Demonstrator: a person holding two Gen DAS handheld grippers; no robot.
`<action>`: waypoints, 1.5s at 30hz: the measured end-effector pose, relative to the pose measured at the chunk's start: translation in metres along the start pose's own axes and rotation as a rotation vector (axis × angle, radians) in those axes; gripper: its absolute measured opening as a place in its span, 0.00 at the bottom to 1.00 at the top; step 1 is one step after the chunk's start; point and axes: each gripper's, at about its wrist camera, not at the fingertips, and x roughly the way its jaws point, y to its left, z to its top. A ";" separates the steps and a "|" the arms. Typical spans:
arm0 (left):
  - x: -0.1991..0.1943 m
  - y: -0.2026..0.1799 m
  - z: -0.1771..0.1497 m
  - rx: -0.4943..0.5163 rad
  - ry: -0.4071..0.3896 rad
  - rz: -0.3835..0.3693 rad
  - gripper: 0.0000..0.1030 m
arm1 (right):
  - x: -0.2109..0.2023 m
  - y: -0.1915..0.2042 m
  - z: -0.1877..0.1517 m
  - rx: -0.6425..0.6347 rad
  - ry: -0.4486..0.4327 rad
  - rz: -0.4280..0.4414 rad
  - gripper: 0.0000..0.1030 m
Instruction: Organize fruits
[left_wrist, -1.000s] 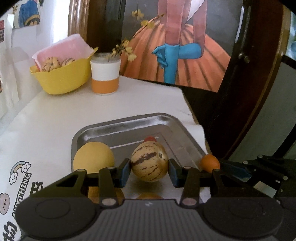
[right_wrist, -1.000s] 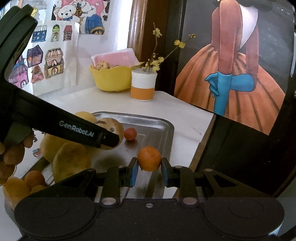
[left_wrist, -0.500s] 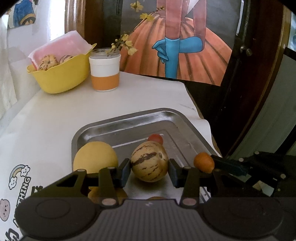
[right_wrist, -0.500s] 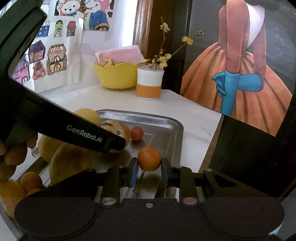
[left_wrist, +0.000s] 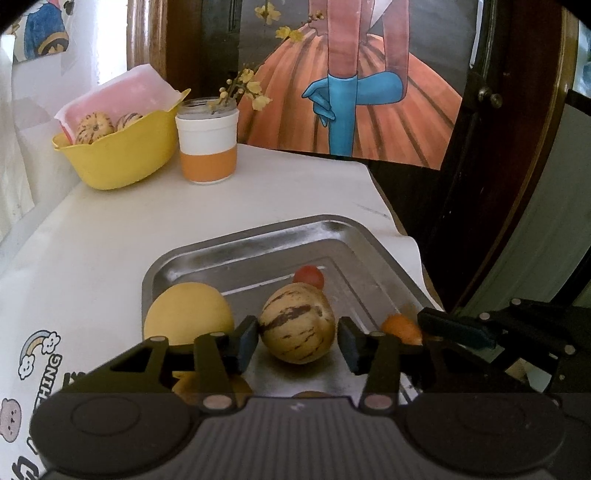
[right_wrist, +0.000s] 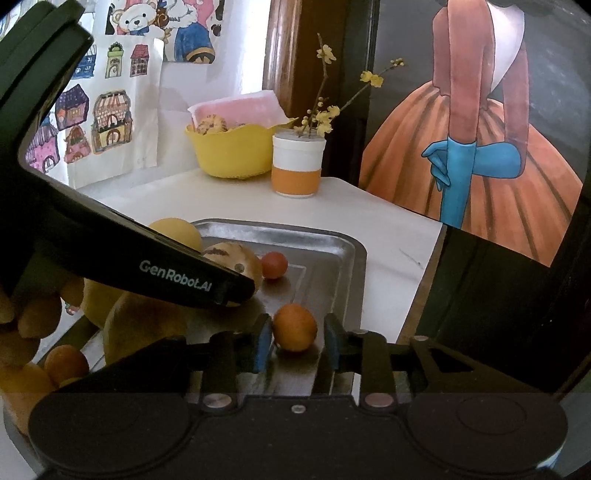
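Left wrist view, lower centre: the left gripper brackets a striped pepino melon that rests on the floor of a metal baking tray. The left pad sits against or just shy of the fruit's skin, and a narrow gap shows at the right pad, so the jaws stand about a melon's width apart; whether they actually grip the fruit cannot be told from this view. A cherry tomato lies just behind the melon, and a large yellow fruit fills the tray's near-left corner. At lower right the right gripper's finger reaches in beside a small orange fruit.

Right wrist view, lower centre: the right gripper is part open around that small orange fruit, probably a kumquat or small mandarin. The fruit sits on the tray near its right rim, touching or almost touching the left pad, with clear space before the right pad; it is not clamped. The left gripper crosses the left half of the frame, its tip over the melon. More yellow and orange fruits crowd the lower left.

Upper left in both views: a yellow bowl holding two more striped melons and a pink paper, beside an orange-and-white jar with yellow blossoms, on the white tabletop.
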 end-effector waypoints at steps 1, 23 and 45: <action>-0.001 0.000 0.000 -0.001 -0.003 -0.001 0.58 | -0.001 0.001 0.000 0.001 -0.002 0.000 0.35; -0.059 0.013 -0.001 -0.124 -0.143 -0.026 0.97 | -0.057 0.008 0.003 0.083 -0.090 -0.102 0.89; -0.158 0.048 -0.049 -0.160 -0.285 0.074 0.99 | -0.139 0.050 -0.002 0.139 -0.199 -0.117 0.99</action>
